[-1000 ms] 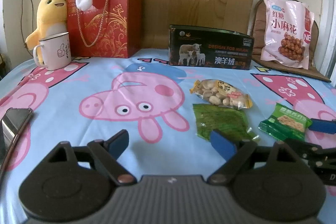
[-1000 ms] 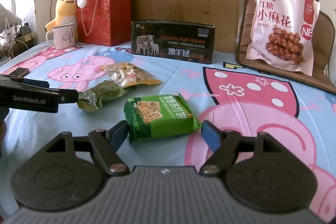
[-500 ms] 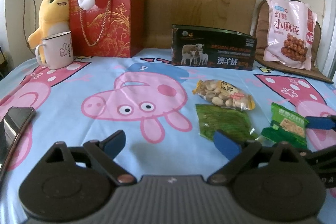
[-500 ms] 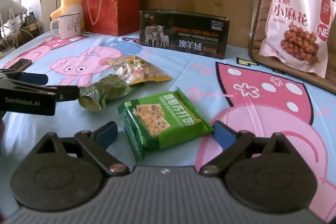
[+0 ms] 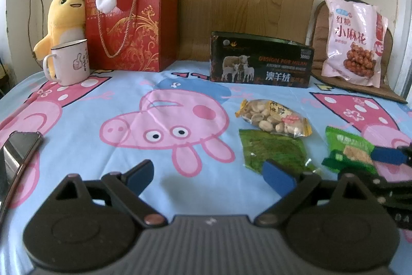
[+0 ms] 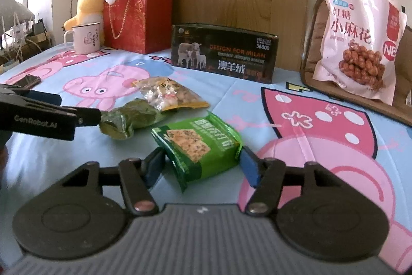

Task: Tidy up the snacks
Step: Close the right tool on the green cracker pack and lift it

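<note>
A green cracker packet (image 6: 199, 148) sits between the fingers of my right gripper (image 6: 202, 166), which has closed on its sides and holds it tilted; it also shows in the left wrist view (image 5: 347, 150). A dark green snack pouch (image 5: 274, 151) and a clear nut packet (image 5: 274, 117) lie on the Peppa Pig cloth (image 5: 103, 99). My left gripper (image 5: 209, 175) is open and empty, low over the cloth, its right finger just in front of the green pouch. The left gripper shows in the right wrist view (image 6: 51, 115).
A black open box with sheep (image 5: 260, 63) stands at the back. A large pink snack bag (image 5: 354, 40) leans on a brown cushion at the right. A red gift bag (image 5: 131, 27), plush toys, a mug (image 5: 70, 61) and a phone (image 5: 19, 146) are at the left.
My right gripper has closed in on the green cracker packet and the packet has tilted up. My left gripper has stayed open and shifted only slightly.
</note>
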Demonstrator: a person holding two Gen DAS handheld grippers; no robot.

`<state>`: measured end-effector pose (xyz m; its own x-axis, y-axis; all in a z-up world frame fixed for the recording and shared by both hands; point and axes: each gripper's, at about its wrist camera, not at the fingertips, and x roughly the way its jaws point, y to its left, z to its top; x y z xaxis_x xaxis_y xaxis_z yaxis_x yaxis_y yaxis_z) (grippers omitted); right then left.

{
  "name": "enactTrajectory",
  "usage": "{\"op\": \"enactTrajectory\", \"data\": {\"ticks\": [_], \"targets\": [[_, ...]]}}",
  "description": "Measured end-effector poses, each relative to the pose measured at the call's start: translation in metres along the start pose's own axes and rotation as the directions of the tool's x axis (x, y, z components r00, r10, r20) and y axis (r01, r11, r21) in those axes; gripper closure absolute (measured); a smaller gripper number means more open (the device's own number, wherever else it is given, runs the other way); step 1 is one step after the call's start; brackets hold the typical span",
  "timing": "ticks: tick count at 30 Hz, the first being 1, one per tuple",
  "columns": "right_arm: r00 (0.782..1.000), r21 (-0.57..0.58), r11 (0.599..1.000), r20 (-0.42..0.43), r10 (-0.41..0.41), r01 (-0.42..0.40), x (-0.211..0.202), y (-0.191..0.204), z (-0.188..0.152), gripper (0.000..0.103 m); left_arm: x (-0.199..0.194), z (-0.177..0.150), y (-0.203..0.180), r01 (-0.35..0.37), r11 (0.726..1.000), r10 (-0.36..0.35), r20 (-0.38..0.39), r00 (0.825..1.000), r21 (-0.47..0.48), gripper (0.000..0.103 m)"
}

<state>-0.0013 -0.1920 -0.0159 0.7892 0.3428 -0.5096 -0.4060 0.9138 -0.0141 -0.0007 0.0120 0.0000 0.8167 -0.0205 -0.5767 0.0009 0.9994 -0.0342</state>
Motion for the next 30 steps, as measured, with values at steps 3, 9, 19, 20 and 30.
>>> {"op": "enactTrajectory", "data": {"ticks": [3,9,19,20,30], "targets": [[1.0,-0.013,1.0,-0.005,0.021,-0.021,-0.012,0.005,-0.008,0.038,-0.007,-0.001,0.006,0.041,0.999,-0.041,0.038,0.998,-0.023,0.012],[0.986,-0.081,0.983,-0.01,0.168,-0.168,-0.047,0.009,-0.03,0.037,-0.014,-0.002,0.018,0.155,0.986,-0.149,0.074,0.986,-0.068,0.024],[0.99,0.069,0.987,0.021,0.142,-0.144,-0.078,-0.019,-0.044,0.02,-0.027,-0.011,0.016,0.371,0.922,-0.374,-0.004,0.928,-0.11,0.032],[0.984,0.125,0.976,0.043,0.176,-0.18,-0.08,-0.027,-0.042,0.02,-0.03,-0.012,0.014,0.4,0.909,-0.404,-0.019,0.914,-0.117,0.033],[0.976,0.329,0.921,0.129,0.177,-0.21,-0.082,-0.062,-0.038,0.047,-0.051,-0.015,-0.02,0.641,0.757,-0.654,-0.159,0.74,-0.129,0.052]]}}
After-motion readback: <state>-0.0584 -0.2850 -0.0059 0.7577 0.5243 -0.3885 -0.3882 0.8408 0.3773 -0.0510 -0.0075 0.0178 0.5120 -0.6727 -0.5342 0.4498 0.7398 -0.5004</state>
